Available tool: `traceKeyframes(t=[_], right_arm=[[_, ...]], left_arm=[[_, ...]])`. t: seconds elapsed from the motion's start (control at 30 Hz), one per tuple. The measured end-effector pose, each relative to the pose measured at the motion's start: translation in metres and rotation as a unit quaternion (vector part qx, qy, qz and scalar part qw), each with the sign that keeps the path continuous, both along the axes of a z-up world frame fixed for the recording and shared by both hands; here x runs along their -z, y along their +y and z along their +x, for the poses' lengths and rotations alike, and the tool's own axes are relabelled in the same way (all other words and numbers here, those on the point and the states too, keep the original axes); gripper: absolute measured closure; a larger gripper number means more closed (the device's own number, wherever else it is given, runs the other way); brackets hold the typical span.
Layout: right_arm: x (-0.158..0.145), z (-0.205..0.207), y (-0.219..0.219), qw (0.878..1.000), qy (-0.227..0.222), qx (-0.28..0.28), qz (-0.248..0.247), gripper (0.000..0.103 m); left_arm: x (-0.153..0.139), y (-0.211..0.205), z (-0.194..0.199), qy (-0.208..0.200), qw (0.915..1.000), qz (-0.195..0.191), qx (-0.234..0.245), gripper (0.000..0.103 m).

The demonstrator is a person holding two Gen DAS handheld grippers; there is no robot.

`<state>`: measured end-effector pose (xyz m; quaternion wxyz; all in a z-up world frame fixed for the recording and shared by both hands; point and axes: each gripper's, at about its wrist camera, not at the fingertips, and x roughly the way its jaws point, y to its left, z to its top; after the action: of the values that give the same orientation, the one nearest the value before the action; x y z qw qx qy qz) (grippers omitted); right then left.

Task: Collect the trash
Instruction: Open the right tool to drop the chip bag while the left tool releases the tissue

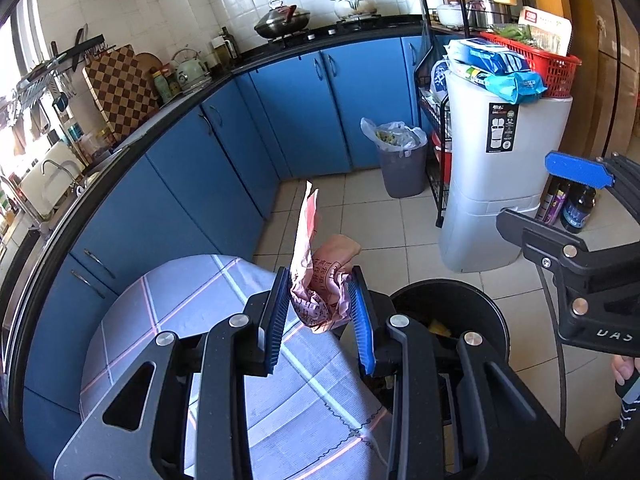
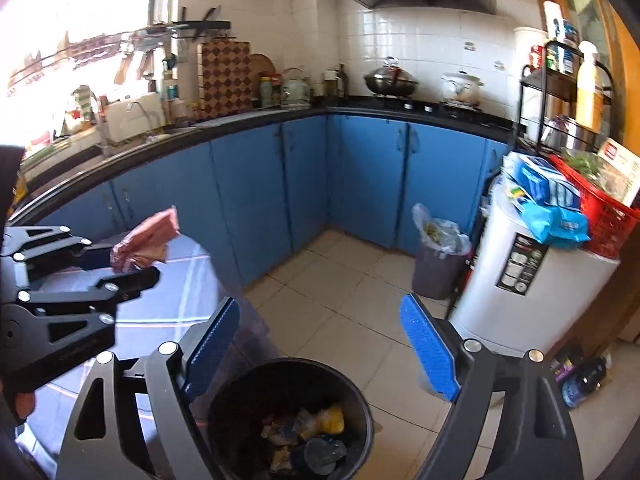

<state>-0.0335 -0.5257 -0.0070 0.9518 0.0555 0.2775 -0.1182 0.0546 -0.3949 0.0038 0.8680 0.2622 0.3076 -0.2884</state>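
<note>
a black bin [image 2: 288,420] stands on the tiled floor, and everything here is placed from it. it is round and open at the top, and it holds crumpled scraps: a yellow piece, pale paper and something dark and bluish, lying low against the black inside. a table [image 1: 208,320] covered in a light blue checked cloth touches or nearly touches the bin's left side. farther back on the floor, well apart from the bin and against blue cabinets, a grey bin [image 1: 402,168] lined with a clear bag holds pale green and yellowish scraps. to the bin's right rear a white appliance [image 1: 492,200] carries a red basket [image 1: 556,72] with green vegetables and a box inside, and blue packets lie beside the basket.

the left gripper [image 1: 320,300] is clamped on a wrapper [image 1: 316,280], its blue pads pressing both sides. the wrapper is pink and crumpled, printed with red characters, with one long strip standing up and a folded lobe to the side. it is held in the air above the table edge, just left of the bin's rim.

the right gripper [image 2: 320,344] hangs right above the bin with its jaws spread wide and nothing between them. its blue ribbed pads frame the bin's opening.
</note>
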Motion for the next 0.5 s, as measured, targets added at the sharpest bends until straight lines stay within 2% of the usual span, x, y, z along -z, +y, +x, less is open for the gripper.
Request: traceKeyframes(t=[0.5], right_arm=[[0.015, -0.016, -0.033, 0.999, 0.009, 0.028, 0.020, 0.022]], left_arm=[[0.004, -0.034, -0.007, 0.002, 0.9996, 0.005, 0.027, 0.072]])
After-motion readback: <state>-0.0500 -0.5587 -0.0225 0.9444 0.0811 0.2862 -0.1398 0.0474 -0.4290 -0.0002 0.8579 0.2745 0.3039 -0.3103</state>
